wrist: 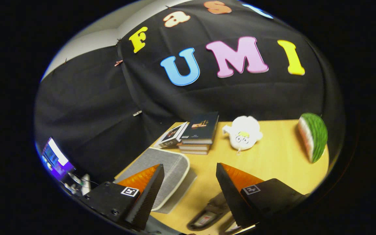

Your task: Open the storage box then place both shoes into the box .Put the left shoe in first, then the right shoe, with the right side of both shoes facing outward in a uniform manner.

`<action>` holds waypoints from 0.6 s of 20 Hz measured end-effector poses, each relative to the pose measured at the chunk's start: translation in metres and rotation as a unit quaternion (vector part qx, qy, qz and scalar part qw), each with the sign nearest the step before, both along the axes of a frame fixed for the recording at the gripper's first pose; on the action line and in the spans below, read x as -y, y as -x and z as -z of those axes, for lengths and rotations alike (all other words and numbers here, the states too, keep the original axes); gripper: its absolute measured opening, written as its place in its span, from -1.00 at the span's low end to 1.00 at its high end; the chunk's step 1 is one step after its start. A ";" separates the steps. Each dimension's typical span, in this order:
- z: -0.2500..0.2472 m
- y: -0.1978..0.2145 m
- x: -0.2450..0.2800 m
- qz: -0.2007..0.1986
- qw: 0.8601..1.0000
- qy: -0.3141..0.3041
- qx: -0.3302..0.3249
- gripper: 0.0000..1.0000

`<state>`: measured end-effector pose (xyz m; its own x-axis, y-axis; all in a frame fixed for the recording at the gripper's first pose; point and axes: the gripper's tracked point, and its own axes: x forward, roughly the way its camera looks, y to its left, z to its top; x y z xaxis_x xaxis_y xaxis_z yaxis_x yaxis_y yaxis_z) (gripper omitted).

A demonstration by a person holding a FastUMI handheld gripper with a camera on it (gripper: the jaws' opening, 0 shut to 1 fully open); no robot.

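My gripper [189,171] hangs above the wooden table [273,156] with its two black fingers [148,192] wide apart and nothing between them. The grey storage box [173,163] lies just ahead of the left finger with its lid down; the finger covers its near corner. A dark shoe [209,213] with a light insole lies below the gap between the fingers, close to the right finger. The edge of a second shoe [230,227] peeks out under the right finger; most of it is hidden.
A stack of books [199,132] with another book [171,134] leaning beside it stands beyond the box. A white plush toy [244,133] and a watermelon-slice toy [313,137] lie farther right. A lit screen [55,156] glows off the table's left side.
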<state>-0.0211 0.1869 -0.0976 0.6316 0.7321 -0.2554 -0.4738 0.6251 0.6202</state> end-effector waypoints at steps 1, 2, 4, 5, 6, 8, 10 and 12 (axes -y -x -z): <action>0.007 0.005 -0.008 -0.018 0.999 -0.025 -0.031 0.97; 0.013 0.010 -0.018 -0.038 0.996 -0.052 -0.060 0.96; 0.020 0.020 -0.038 -0.079 0.984 -0.107 -0.115 0.97; 0.028 0.025 -0.047 -0.096 0.977 -0.125 -0.144 0.96; 0.036 0.031 -0.055 -0.109 0.970 -0.135 -0.171 0.95; 0.056 0.036 -0.069 -0.131 0.958 -0.143 -0.212 0.95; 0.077 0.041 -0.081 -0.153 0.945 -0.151 -0.248 0.95; 0.092 0.048 -0.090 -0.171 0.930 -0.165 -0.281 0.95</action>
<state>-0.0688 0.2773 -0.1899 0.1817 0.9626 -0.2011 -0.1525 0.2296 0.9613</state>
